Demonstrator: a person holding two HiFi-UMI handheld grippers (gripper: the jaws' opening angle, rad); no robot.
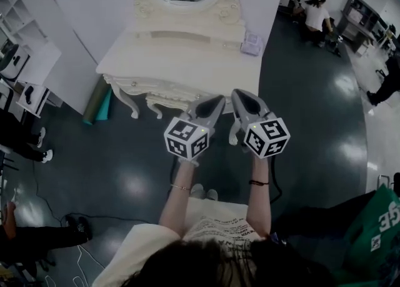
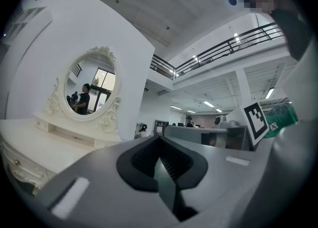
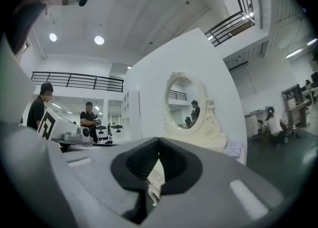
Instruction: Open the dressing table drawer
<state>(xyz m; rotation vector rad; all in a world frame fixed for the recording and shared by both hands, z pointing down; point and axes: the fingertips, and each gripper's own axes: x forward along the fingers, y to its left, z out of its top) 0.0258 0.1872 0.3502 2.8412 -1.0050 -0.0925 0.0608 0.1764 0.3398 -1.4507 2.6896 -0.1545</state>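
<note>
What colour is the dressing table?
Cream white, carved trim included; the head view shows the dressing table best.

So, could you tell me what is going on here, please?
A person stands before a white dressing table, holding a gripper in each hand. The left gripper and right gripper are both shut and empty, held level side by side near the table's front edge. Neither appears to touch the drawer, which looks closed, so the opening has not yet begun.
</note>
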